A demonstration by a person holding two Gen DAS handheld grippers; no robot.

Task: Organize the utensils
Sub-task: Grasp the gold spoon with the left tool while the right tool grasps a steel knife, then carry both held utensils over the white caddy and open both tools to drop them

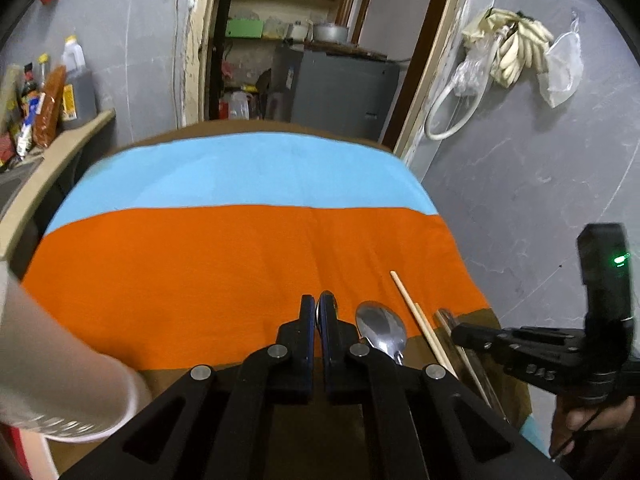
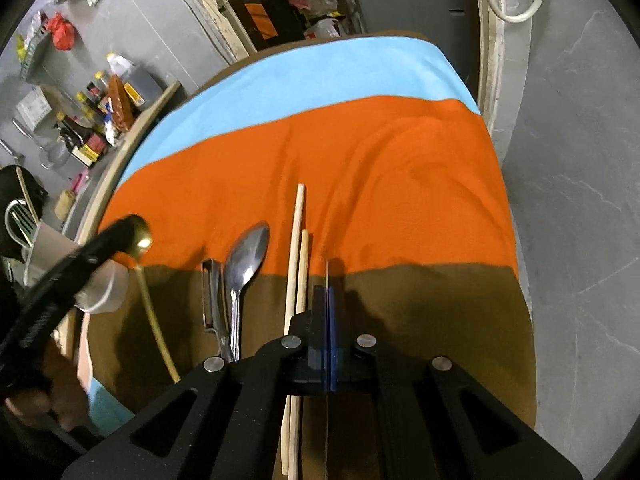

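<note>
1. Left gripper (image 1: 319,312) is clamped on a gold spoon (image 2: 141,240), lifted above the tabletop (image 1: 248,256) near a white cup (image 2: 102,286).
2. Right gripper (image 2: 326,292) pinches a thin knife blade (image 2: 327,276).
3. Silver spoon (image 2: 246,258), peeler (image 2: 212,296) and chopsticks (image 2: 298,240) lie between them on the cloth.

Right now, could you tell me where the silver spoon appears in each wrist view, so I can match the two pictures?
Left wrist view: the silver spoon lies low and right of centre, just right of the left gripper's fingers.
Right wrist view: the silver spoon lies left of centre, bowl on the orange band.
Shared landmark: the pair of wooden chopsticks just right of the spoon.
</note>
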